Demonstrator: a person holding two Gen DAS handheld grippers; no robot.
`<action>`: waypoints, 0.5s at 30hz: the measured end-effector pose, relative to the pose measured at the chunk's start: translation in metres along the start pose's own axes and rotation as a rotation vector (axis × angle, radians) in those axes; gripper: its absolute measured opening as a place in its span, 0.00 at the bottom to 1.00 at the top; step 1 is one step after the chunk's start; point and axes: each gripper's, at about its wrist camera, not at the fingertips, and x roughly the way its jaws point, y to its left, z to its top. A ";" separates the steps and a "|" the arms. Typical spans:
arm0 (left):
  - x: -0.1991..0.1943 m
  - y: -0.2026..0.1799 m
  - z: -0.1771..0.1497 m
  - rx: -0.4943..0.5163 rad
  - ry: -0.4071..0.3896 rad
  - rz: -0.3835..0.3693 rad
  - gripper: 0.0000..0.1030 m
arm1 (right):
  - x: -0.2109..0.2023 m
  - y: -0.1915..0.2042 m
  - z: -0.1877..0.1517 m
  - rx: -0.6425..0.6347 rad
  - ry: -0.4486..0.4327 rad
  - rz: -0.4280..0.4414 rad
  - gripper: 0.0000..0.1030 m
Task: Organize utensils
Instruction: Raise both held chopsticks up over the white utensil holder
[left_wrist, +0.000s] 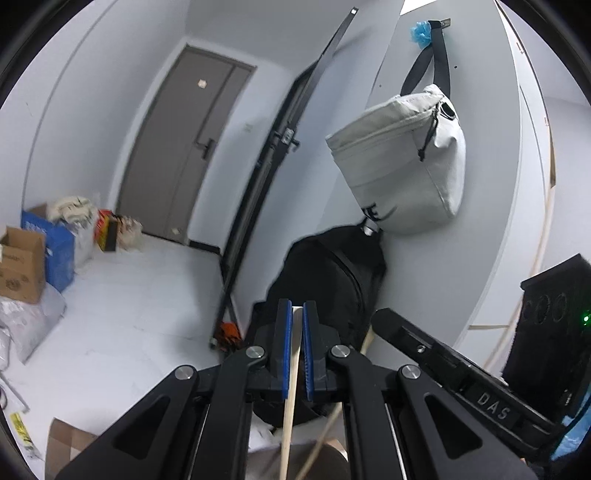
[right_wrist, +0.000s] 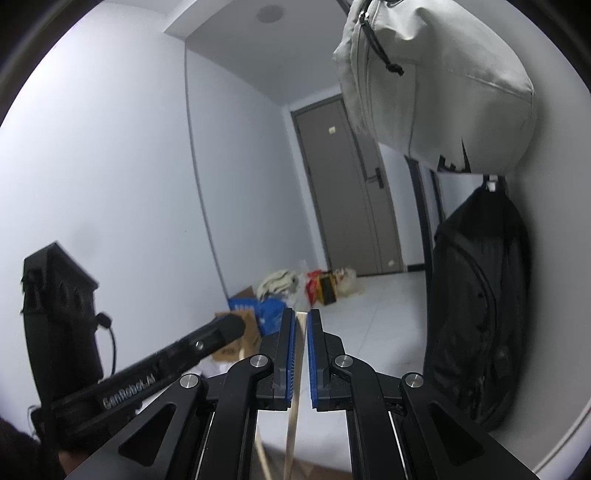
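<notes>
A pale wooden chopstick (left_wrist: 291, 373) stands clamped between the blue pads of the left gripper (left_wrist: 297, 314), its tip just clearing the jaws and its shaft running down out of view below. A second chopstick (right_wrist: 297, 369) is pinched the same way in the right gripper (right_wrist: 301, 319), whose jaws are likewise closed tight on the wood. Both tools are raised and aimed almost level toward a grey door (left_wrist: 188, 147) at the far end of the room, with a grey bag (left_wrist: 402, 162) hanging on the wall to the right above a black backpack (left_wrist: 328, 280). No table or utensil holder is in sight. The step seems to be carrying the pair to its place; doing it well likely means keeping both grips firm, holding the sticks parallel, and lowering slowly so the long ends do not snag.
</notes>
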 end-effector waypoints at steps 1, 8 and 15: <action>0.000 0.000 -0.001 -0.001 0.018 -0.013 0.02 | -0.001 0.000 -0.001 -0.001 0.007 0.002 0.05; 0.006 0.002 -0.008 -0.054 0.144 -0.107 0.02 | -0.017 -0.001 -0.011 0.020 0.073 0.014 0.05; 0.016 0.000 -0.010 -0.112 0.249 -0.189 0.02 | -0.020 -0.024 -0.021 0.175 0.134 0.033 0.08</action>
